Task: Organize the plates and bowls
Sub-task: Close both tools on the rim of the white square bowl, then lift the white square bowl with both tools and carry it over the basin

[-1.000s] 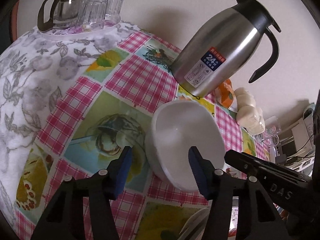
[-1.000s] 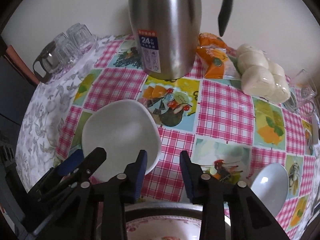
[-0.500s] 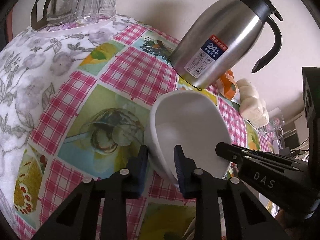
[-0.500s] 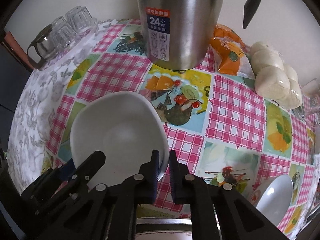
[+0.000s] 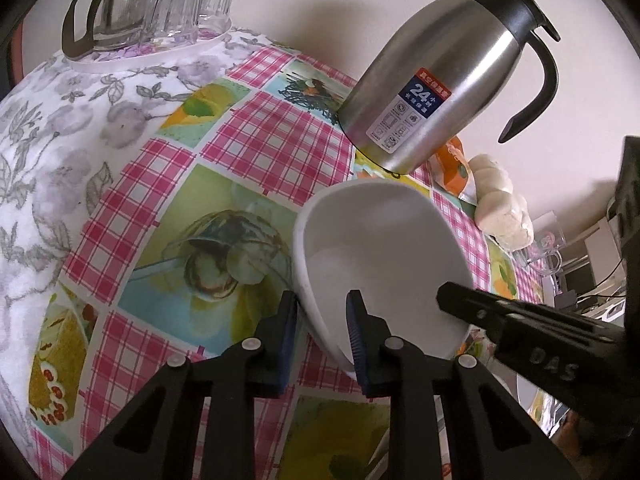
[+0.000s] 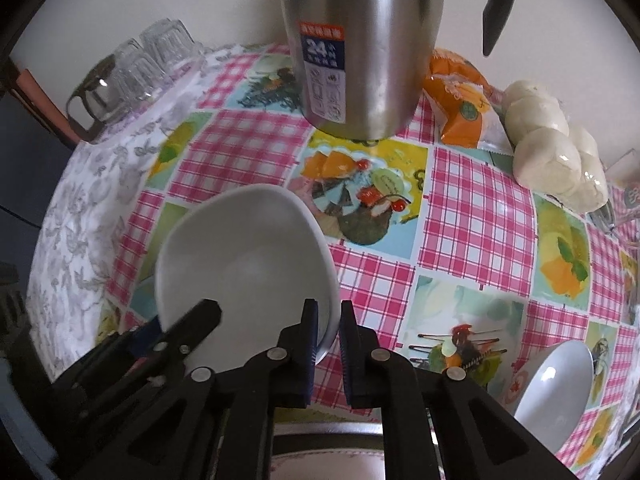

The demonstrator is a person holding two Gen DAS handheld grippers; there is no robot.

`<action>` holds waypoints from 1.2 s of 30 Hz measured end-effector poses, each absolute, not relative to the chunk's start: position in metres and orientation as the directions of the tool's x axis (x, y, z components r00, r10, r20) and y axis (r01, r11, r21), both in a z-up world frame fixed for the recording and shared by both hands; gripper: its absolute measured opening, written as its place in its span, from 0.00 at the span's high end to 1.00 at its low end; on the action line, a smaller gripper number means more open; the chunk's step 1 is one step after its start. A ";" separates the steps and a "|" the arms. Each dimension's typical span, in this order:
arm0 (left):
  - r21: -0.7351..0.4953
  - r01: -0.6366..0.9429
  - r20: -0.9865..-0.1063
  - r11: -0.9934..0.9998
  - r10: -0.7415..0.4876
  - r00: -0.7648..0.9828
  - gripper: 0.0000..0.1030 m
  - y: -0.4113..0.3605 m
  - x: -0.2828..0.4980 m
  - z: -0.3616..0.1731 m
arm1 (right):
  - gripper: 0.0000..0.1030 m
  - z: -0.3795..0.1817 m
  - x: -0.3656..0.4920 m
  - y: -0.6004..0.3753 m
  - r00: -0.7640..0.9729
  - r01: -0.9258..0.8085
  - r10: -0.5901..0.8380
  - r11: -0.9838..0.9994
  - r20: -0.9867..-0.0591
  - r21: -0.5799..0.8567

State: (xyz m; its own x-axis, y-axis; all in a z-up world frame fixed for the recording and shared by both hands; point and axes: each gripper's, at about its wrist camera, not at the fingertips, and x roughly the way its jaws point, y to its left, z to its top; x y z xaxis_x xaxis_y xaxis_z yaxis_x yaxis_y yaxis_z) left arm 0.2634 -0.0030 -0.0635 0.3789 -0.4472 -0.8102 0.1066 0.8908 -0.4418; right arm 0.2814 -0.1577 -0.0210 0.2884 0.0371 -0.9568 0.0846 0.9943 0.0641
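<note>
A plain white bowl (image 5: 380, 256), smooth and glossy, sits tilted above the checked tabletop (image 5: 248, 148); the left gripper (image 5: 322, 334) and right gripper (image 6: 329, 334) have each closed onto opposite rims

Open checked tablecloth (image 6: 472, 220) lies right of the white ceramic bowl (image 6: 240, 256), while the tall steel vacuum jug (image 6: 360, 48) blocks the way just behind it, and a tray of clear glasses (image 5: 176, 12) occupies the far left corner.
</note>
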 end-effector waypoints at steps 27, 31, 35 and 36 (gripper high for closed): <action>-0.317 0.294 -0.711 0.902 -0.431 0.556 0.75 -0.017 0.155 0.075 | 0.88 0.092 0.136 -0.179 0.584 0.116 0.134 0.963 -0.801 0.245; -0.289 0.326 -0.702 0.900 -0.431 0.567 0.75 -0.020 0.131 0.083 | 0.88 0.091 0.105 -0.186 0.624 0.137 0.164 0.939 -0.764 0.314; -0.264 0.351 -0.701 0.898 -0.429 0.570 0.75 -0.023 0.112 0.085 | 0.88 0.089 0.076 -0.189 0.651 0.150 0.173 0.925 -0.739 0.349; -0.255 0.360 -0.703 0.897 -0.428 0.569 0.75 -0.025 0.106 0.084 | 0.88 0.089 0.070 -0.189 0.658 0.154 0.171 0.923 -0.733 0.353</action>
State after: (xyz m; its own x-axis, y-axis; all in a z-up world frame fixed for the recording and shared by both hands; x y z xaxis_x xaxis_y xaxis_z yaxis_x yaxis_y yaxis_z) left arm 0.1062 -0.0254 0.0844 0.5686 -0.4276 -0.7028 0.3602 0.8975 -0.2546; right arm 0.0699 -0.1894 0.0889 0.6579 0.1707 -0.7335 0.1535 0.9231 0.3525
